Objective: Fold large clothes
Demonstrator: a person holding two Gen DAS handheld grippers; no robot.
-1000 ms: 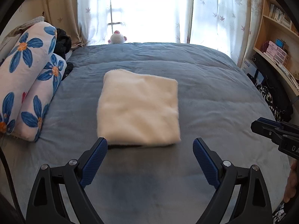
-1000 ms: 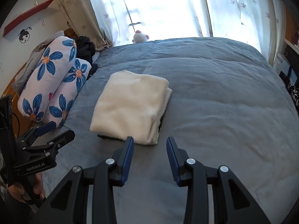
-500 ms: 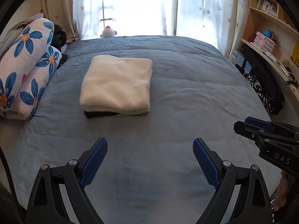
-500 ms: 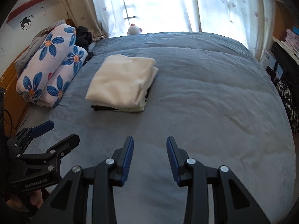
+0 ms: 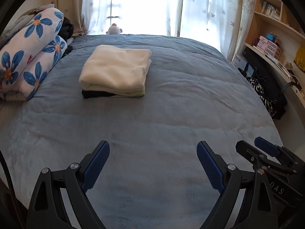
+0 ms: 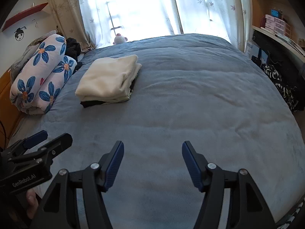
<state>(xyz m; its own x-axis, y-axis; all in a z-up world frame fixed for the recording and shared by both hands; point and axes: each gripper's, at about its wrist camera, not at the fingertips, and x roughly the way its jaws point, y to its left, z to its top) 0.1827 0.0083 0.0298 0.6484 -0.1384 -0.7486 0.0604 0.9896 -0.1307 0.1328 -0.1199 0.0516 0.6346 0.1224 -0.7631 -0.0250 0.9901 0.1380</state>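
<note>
Left wrist: left gripper spread, empty; folded cream garment well ahead, slightly left, on bed. Right wrist: right gripper spread, empty; garment ahead-left, looks soft, light, floppy, best pinched at corners or edge

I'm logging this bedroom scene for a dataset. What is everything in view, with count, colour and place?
folded garment: one, cream, on the bed, left of centre
dark garment: one, black, under the cream one, edge showing
bed cover: one, grey-blue, fills the middle
floral bedding rolls: two, white with blue flowers, bed's left edge
plush toy: one, white and pink, by the window
curtains: sheer white, leaf print, behind the bed
shelves: wooden, right wall, holding books and boxes
left tool: black, blue pads, open, empty
right tool: same, open, empty
</note>
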